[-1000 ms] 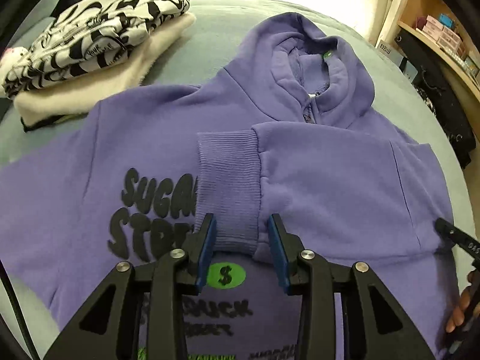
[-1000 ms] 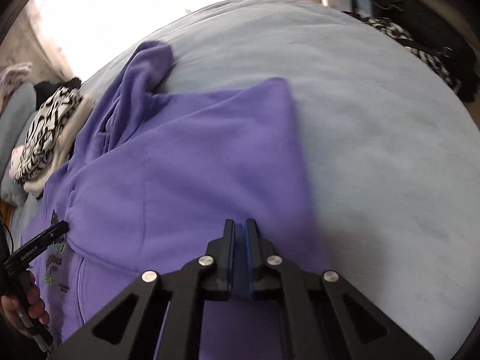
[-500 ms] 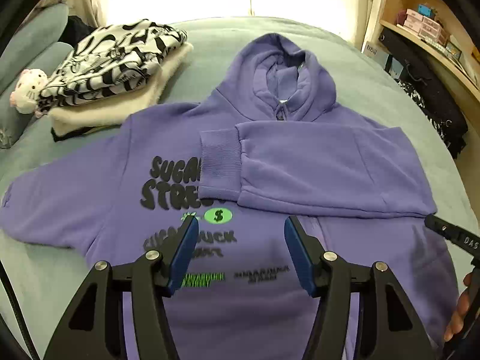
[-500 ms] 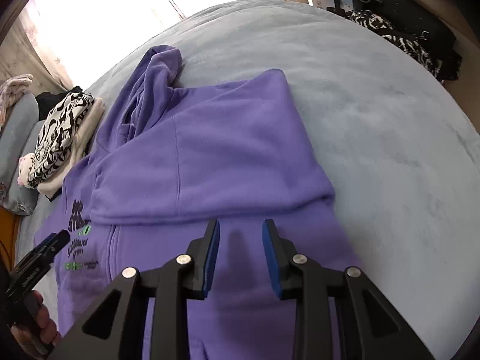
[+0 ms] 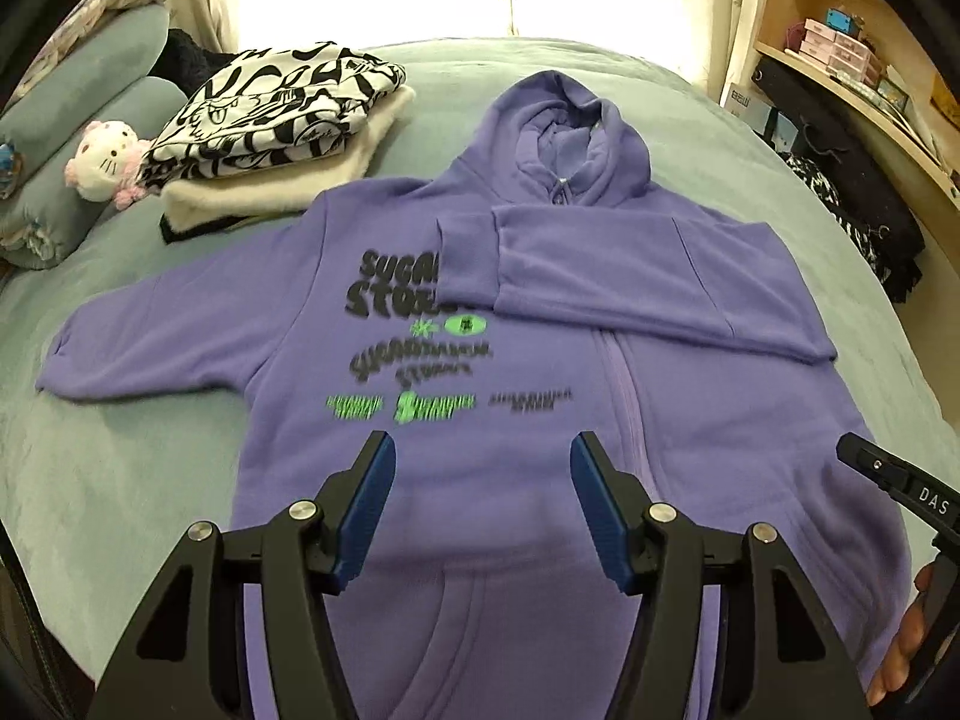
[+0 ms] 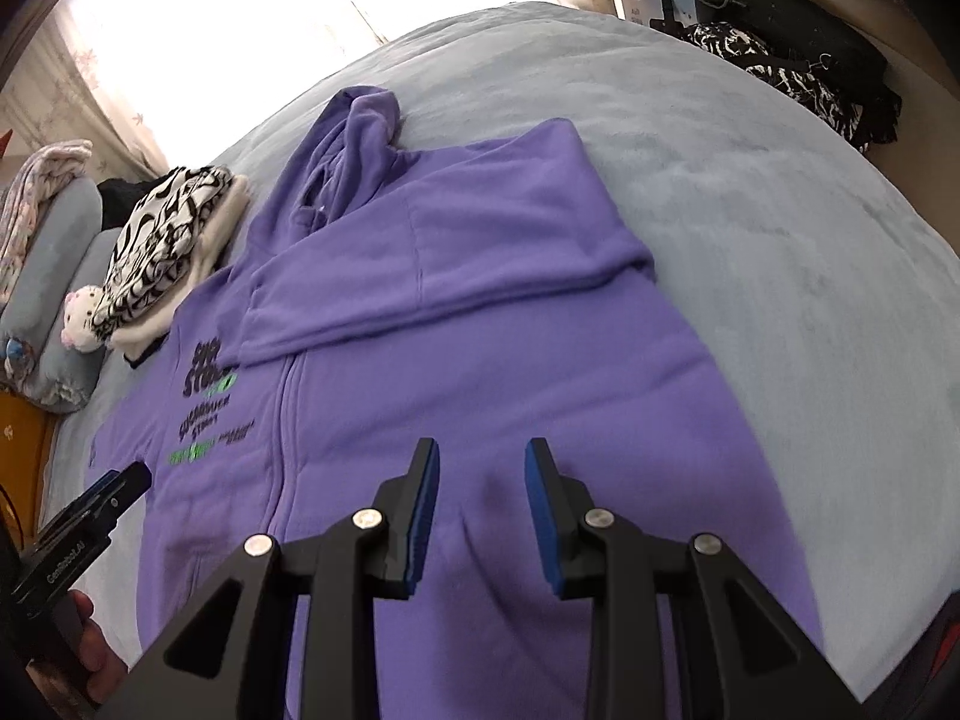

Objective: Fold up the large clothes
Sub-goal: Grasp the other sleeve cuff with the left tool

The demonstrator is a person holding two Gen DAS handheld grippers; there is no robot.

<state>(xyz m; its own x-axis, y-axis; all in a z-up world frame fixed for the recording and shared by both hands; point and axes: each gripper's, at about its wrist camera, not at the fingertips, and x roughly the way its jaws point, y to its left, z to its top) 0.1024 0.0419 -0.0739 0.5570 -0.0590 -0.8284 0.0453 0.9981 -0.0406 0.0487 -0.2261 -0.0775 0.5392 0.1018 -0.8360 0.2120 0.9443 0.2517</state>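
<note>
At the bottom of the left wrist view, the left hand-held gripper (image 5: pixel 483 501) is seen with its blue-padded jaws standing wide apart and nothing held between them, the lower front of the purple hoodie (image 5: pixel 540 468) lying beneath. At the bottom of the right wrist view, the right hand-held gripper (image 6: pixel 480 510) is seen partly open, likewise with nothing gripped, above the hoodie's hem area. The hoodie is spread face up on the grey-blue bed (image 5: pixel 120 480), filling the centre of both frames. One sleeve (image 5: pixel 630 276) is laid folded across the chest, its ribbed cuff covering part of the black lettering; the other sleeve (image 5: pixel 168 336) is stretched out toward the left of the left wrist frame. The hood (image 5: pixel 570 126) is seen at the upper centre. Farther back, in the upper left, a stack of folded clothes (image 5: pixel 282 120) with a black-and-white patterned top is set on the bed, a white plush toy (image 5: pixel 105 159) just beside it. Shelves (image 5: pixel 864 78) are seen at the upper right.
</note>
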